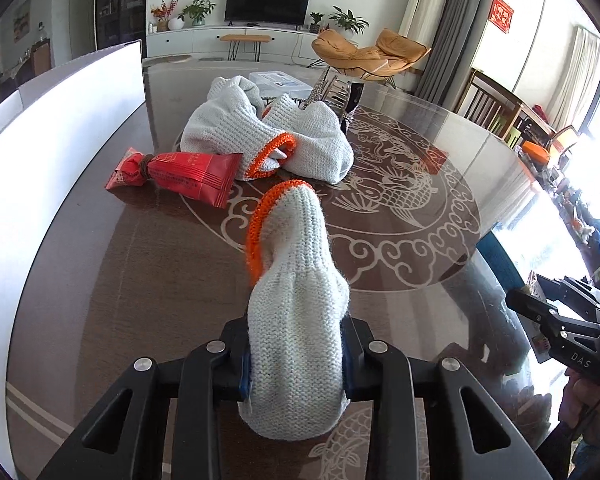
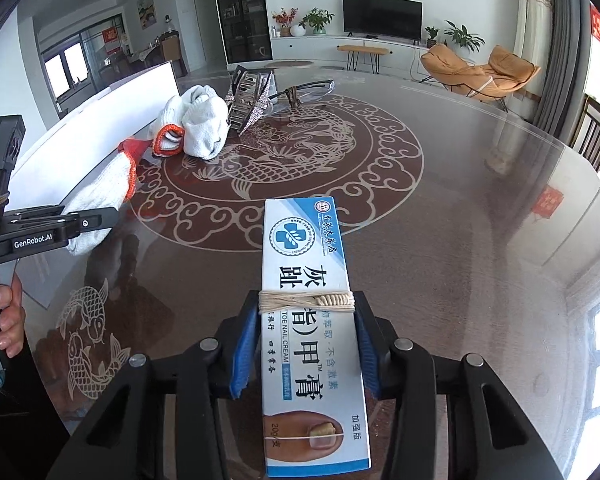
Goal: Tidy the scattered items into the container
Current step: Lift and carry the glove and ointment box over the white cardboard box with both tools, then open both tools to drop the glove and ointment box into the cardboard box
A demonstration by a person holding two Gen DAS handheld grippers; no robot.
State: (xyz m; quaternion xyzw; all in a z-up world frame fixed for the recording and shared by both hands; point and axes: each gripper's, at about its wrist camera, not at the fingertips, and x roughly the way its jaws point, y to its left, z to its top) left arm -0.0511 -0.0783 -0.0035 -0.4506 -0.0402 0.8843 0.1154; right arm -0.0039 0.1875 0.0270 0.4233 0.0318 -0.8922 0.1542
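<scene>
My left gripper is shut on a white knit glove with an orange cuff and holds it above the table; it also shows in the right wrist view. My right gripper is shut on a blue and white nail cream box bound with string. More white gloves lie piled on the table, with a red packet to their left. The white container stands along the table's left side.
A glittery hair clip and a pair of glasses lie past the gloves. A clear plastic box sits at the far edge. The round glass table has a fish pattern. Chairs stand at the right.
</scene>
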